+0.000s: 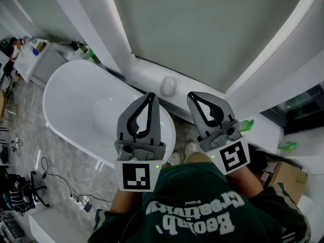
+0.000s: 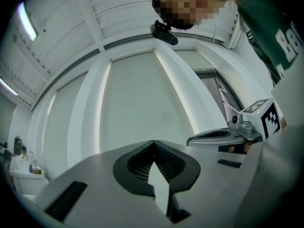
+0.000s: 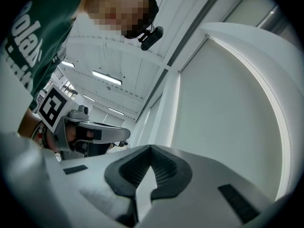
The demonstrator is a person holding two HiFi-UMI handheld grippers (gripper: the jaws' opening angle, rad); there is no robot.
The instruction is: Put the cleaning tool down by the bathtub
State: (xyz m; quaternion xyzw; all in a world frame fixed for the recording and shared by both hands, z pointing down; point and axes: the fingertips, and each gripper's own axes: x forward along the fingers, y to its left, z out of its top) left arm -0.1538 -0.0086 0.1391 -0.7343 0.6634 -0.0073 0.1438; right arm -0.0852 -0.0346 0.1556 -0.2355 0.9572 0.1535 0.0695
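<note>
Cleaning tool: neither claw is carrying it. The only candidate showing is a pale rounded object (image 1: 168, 85) sitting on the white ledge (image 1: 144, 70), just beyond the bathtub's far rim and touching nothing else. Whether it is the tool I cannot tell. If it is, it is already lying by the tub and the put-down looks done.

Bathtub (image 1: 81, 103): white, oval, standing on the marbled floor (image 1: 28, 130). In the head view its near end is passing under the claws.

Left claw (image 1: 150, 95): clenched, tips meeting, nothing between them. Its own view is looking past the closed tips at bare wall panels.

Right claw (image 1: 195, 96): likewise clenched and empty, its own view facing wall and ceiling lights.

The person is holding both side by side in front of the chest, well above the tub and pointing roughly level. That is probably a carrying posture for empty claws, not a reach.

Outward: two green bottles (image 1: 246, 125) are standing toward the ledge's right end, and cables (image 1: 55, 176) are trailing across the floor beside the tub.
</note>
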